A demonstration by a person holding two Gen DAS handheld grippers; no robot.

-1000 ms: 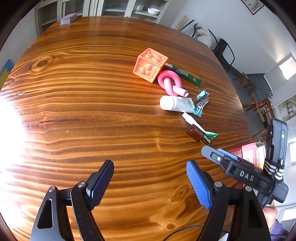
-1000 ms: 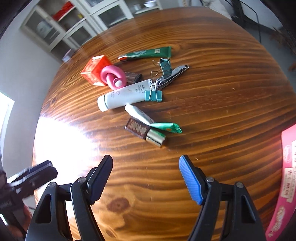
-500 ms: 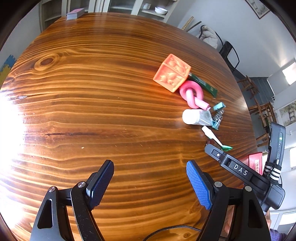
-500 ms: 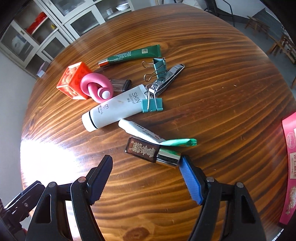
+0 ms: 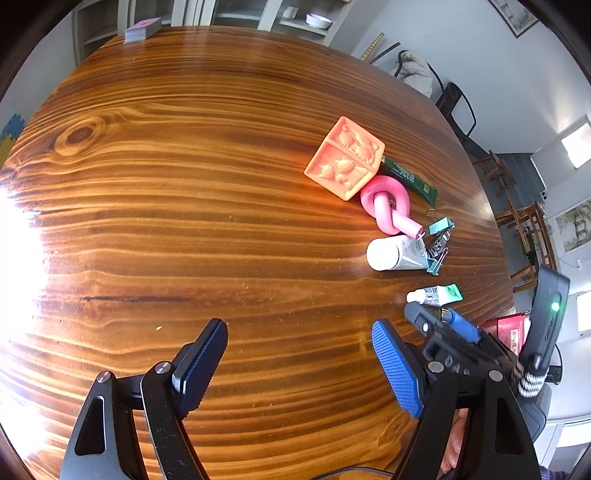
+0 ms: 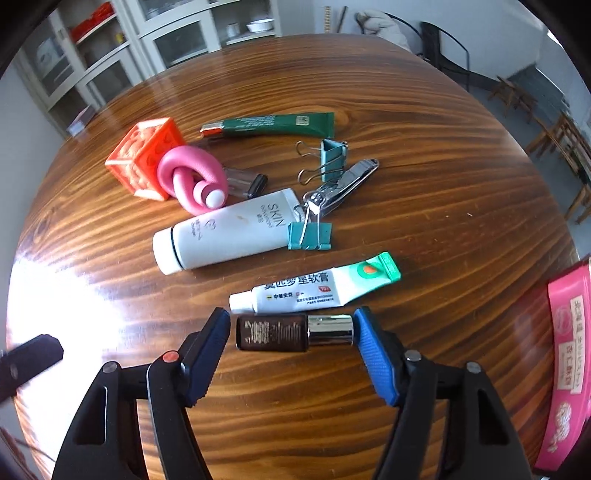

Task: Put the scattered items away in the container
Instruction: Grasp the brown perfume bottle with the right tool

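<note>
Glossy wooden table (image 6: 443, 229) glaring at left of frame, glass cabinets (image 6: 110, 55) upper left, chairs (image 6: 554, 122) at right, right gripper (image 6: 291, 328) closing around brown bottle (image 6: 291, 332), left gripper (image 5: 299, 354) gaping over bare wood.

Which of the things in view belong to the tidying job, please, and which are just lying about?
For the job:
- small brown bottle with silver cap
- white ointment tube with green end
- large white cream tube
- knotted pink foam tube
- orange embossed cube

Just lying about:
- grey-pink card stack
- white bowl on shelf
</note>
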